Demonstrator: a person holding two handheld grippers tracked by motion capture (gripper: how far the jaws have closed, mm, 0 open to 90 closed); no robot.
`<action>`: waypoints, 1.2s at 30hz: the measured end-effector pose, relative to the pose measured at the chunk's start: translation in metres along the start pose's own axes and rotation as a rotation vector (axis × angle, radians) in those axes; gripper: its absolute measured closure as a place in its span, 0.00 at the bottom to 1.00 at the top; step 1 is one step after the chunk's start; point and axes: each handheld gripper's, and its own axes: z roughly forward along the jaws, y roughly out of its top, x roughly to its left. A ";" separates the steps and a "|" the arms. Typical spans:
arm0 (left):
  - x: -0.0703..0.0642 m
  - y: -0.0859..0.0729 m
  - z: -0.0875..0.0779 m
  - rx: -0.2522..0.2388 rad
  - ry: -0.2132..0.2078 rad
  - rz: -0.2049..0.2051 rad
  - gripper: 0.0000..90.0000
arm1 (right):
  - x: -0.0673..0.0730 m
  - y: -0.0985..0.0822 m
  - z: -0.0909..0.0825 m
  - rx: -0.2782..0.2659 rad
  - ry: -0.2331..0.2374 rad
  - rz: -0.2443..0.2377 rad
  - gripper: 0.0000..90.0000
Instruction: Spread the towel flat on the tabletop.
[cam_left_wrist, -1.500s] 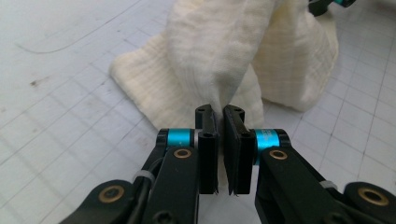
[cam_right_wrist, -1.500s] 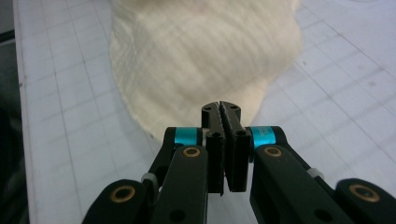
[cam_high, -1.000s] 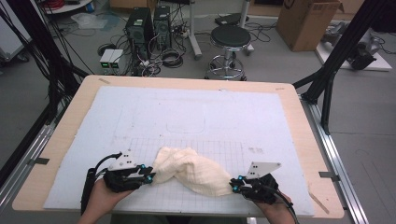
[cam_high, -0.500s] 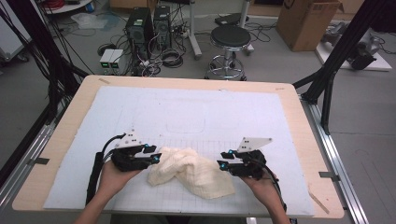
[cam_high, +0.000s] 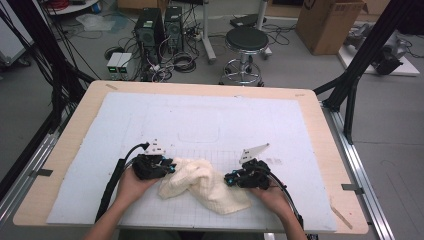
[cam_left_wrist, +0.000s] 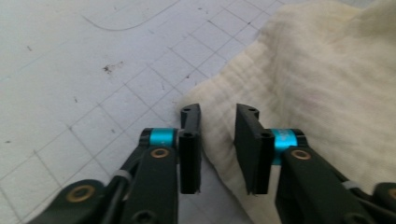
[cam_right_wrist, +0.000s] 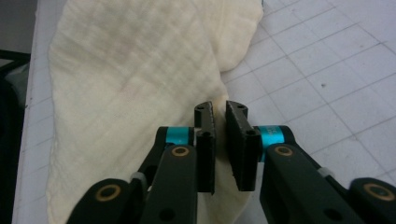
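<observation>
Both grippers work a crumpled cream cloth (cam_high: 205, 185) lying on the near part of the gridded white mat (cam_high: 215, 120), between the two hands. Left gripper (cam_high: 170, 168) sits at the cloth's left end; in the left gripper view its jaws have just been closing, now narrow, with a gap left and the cloth's edge (cam_left_wrist: 219, 116) under and between them, not yet pinched as far as I can tell. Right gripper (cam_high: 227, 178) is at the cloth's right side; its jaws have also just been closing and stand nearly together over a fold (cam_right_wrist: 140, 93).

Step in hand, by my reading: taking hold of two edges to spread or fold.

Next: confirm both pinches catch fabric, then lift and draw apart evenly.

Farther off: bare mat, wooden table edge (cam_high: 200, 89), stool (cam_high: 247, 40) on the floor.
</observation>
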 end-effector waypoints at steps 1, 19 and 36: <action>-0.001 0.000 0.000 0.001 0.000 0.006 0.90 | 0.001 0.000 -0.001 -0.003 -0.009 -0.003 0.96; 0.009 0.005 -0.026 -0.123 0.026 -0.086 0.96 | 0.037 0.002 -0.079 -0.157 -0.275 -0.102 0.97; 0.015 0.001 -0.020 -0.072 0.052 -0.098 0.95 | 0.042 -0.011 -0.061 -0.151 -0.078 -0.065 0.71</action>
